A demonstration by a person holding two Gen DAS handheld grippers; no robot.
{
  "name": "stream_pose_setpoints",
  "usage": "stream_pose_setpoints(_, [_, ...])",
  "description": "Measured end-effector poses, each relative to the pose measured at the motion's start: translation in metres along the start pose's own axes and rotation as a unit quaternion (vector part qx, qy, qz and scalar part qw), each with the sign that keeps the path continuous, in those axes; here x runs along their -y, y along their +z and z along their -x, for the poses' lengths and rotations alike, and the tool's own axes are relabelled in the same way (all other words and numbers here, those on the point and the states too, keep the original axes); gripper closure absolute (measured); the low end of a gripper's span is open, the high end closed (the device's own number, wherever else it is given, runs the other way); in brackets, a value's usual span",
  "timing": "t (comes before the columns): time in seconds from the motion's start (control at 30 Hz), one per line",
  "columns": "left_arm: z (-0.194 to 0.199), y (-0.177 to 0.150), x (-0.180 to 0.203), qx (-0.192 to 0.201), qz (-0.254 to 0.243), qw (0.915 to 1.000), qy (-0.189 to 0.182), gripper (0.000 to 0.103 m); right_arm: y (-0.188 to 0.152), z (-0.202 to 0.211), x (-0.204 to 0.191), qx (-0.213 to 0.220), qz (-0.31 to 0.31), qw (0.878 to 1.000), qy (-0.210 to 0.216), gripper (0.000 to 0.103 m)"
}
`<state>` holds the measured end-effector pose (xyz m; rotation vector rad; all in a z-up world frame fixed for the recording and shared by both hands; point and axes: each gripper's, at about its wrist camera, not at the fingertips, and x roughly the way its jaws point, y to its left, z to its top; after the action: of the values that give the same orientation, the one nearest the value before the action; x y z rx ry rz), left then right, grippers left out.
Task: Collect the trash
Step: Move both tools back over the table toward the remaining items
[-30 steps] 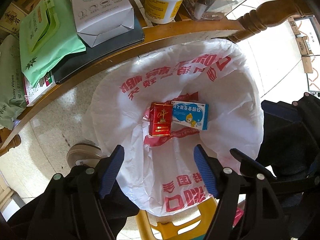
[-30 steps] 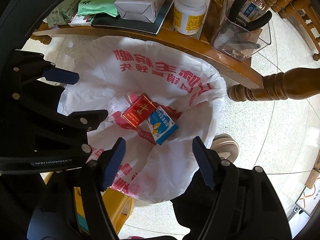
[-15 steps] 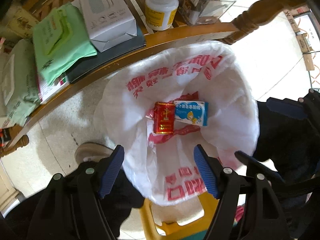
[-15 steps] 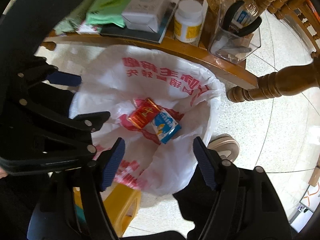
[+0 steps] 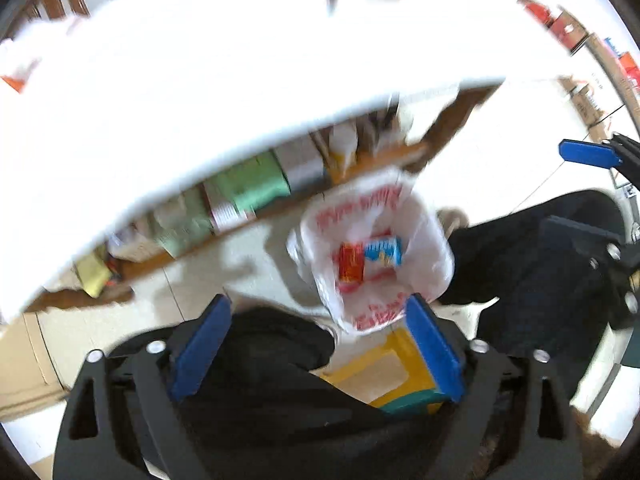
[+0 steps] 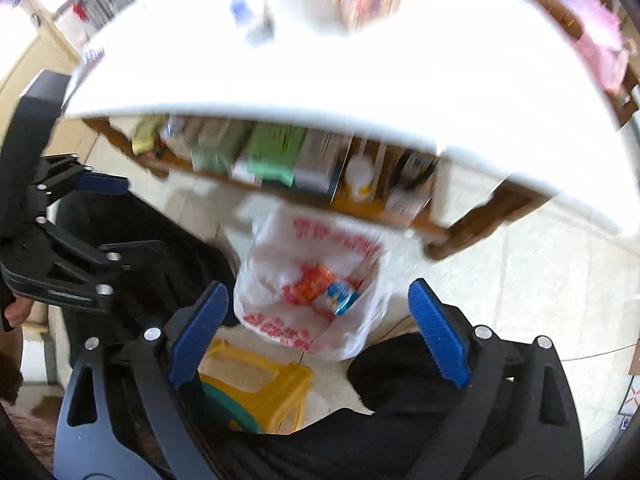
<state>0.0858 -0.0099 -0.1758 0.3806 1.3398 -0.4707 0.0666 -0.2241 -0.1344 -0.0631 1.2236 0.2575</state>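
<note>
A white plastic bag with red print [image 5: 424,240] [image 6: 276,236] lines a bin on the floor below me. Inside lie a red box [image 5: 351,267] [image 6: 314,283] and a blue-and-white box [image 5: 382,251] [image 6: 340,295]. My left gripper [image 5: 316,342] is open and empty, high above the bag. My right gripper [image 6: 318,334] is open and empty, also high above it. Both views are motion-blurred.
A white tabletop [image 5: 240,88] [image 6: 360,72] fills the upper half, with blurred items on it. A wooden shelf [image 5: 280,210] [image 6: 304,200] below holds green packs, boxes and a white bottle. A yellow stool [image 5: 384,368] [image 6: 260,384] stands beside the bin. A person's dark-clad legs flank it.
Both grippers have risen fast away from the bag, which now looks small and far. The white tabletop has come into view. Both boxes stay in the bag.
</note>
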Motion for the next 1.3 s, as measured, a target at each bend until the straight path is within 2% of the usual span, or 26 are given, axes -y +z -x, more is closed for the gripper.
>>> stream_pose_setpoints(0.07, [0.039, 0.013, -0.005, 0.021, -0.004, 0.9997, 0.008, 0.012, 0.016, 0.026, 0.001, 0.013, 0.005, 1.000, -0.006, 0.012])
stream_pose_setpoints(0.17, [0.088, 0.037, -0.013, 0.046, -0.005, 0.9981, 0.041, 0.012, 0.043, 0.062, 0.002, 0.037, 0.014, 0.999, -0.019, 0.011])
stream_pose_setpoints(0.27, [0.124, 0.061, -0.026, 0.063, 0.011, 0.9970, 0.043, 0.012, 0.071, 0.091, 0.005, 0.054, 0.008, 0.998, -0.011, 0.010])
stream_pose_setpoints(0.4, [0.159, 0.087, -0.035, 0.085, 0.010, 0.9933, 0.078, 0.012, 0.104, 0.119, 0.006, 0.079, 0.011, 0.997, -0.010, 0.010])
stream_pose_setpoints(0.5, [0.172, 0.105, -0.038, 0.085, 0.006, 0.9927, 0.085, 0.012, 0.123, 0.133, 0.010, 0.089, 0.005, 0.996, -0.009, 0.010])
stream_pose_setpoints(0.6, [0.176, 0.118, -0.042, 0.083, 0.010, 0.9934, 0.078, 0.012, 0.136, 0.139, 0.018, 0.092, -0.005, 0.996, -0.001, 0.010])
stream_pose_setpoints(0.77, [0.172, 0.141, -0.044, 0.074, 0.002, 0.9942, 0.079, 0.012, 0.151, 0.142, 0.024, 0.093, -0.010, 0.995, -0.014, 0.010])
stream_pose_setpoints(1.07, [0.144, 0.167, -0.048, 0.052, 0.000, 0.9956, 0.078, 0.012, 0.161, 0.125, 0.038, 0.076, -0.027, 0.997, -0.009, 0.010])
stream_pose_setpoints(1.3, [0.115, 0.184, -0.057, 0.028, 0.006, 0.9976, 0.064, 0.012, 0.171, 0.105, 0.043, 0.056, -0.036, 0.998, -0.001, 0.010])
